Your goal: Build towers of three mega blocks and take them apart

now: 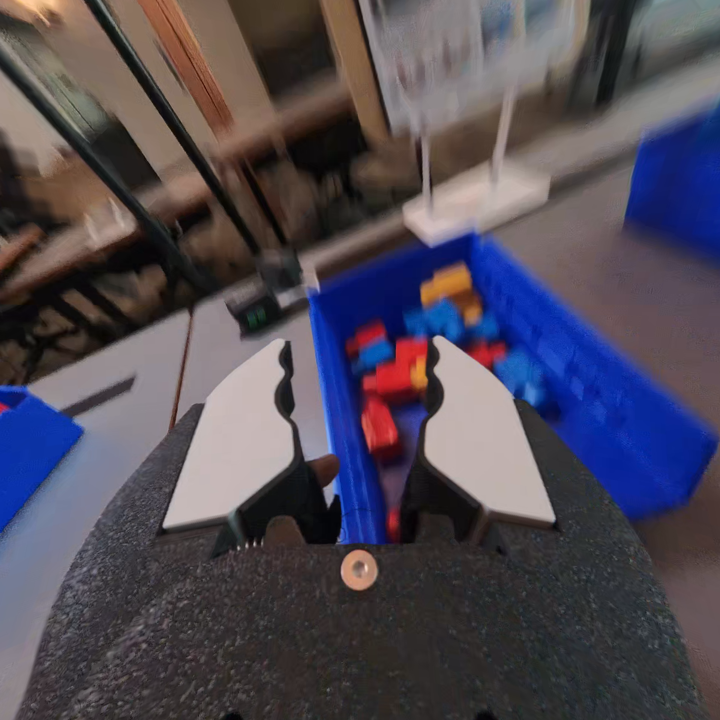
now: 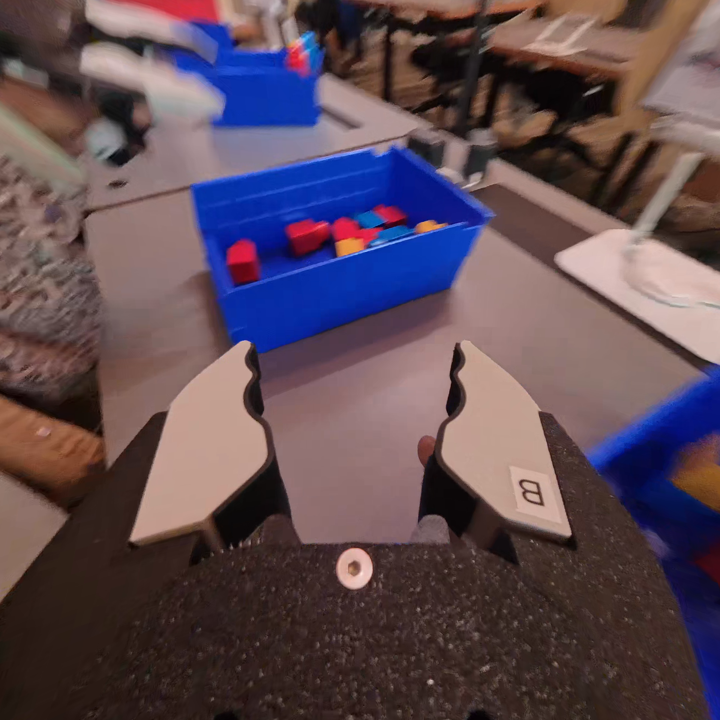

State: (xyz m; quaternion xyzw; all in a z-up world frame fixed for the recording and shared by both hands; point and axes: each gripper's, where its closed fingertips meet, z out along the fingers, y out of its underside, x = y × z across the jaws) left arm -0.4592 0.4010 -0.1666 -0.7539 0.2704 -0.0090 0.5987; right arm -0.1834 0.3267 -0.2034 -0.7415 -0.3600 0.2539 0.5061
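Note:
A blue bin [image 1: 584,389] on the grey table holds several loose mega blocks: red [image 1: 401,374], blue [image 1: 444,319] and orange [image 1: 448,284]. My left gripper [image 1: 360,346] hovers open above the bin's near left wall, with nothing between its pads. The view is blurred. In the right wrist view the same bin [image 2: 343,296] stands ahead with red blocks [image 2: 243,261], an orange block [image 2: 348,246] and blue blocks [image 2: 370,219] inside. My right gripper [image 2: 356,350] is open and empty above the bare table, short of the bin's front wall.
Another blue bin [image 2: 269,97] with blocks stands farther back, with blurred white shapes [image 2: 156,85] over it. A third blue bin [image 2: 670,467] sits at the right edge. A white stand base [image 2: 639,272] lies to the right. A person's patterned sleeve [image 2: 39,272] is at the left.

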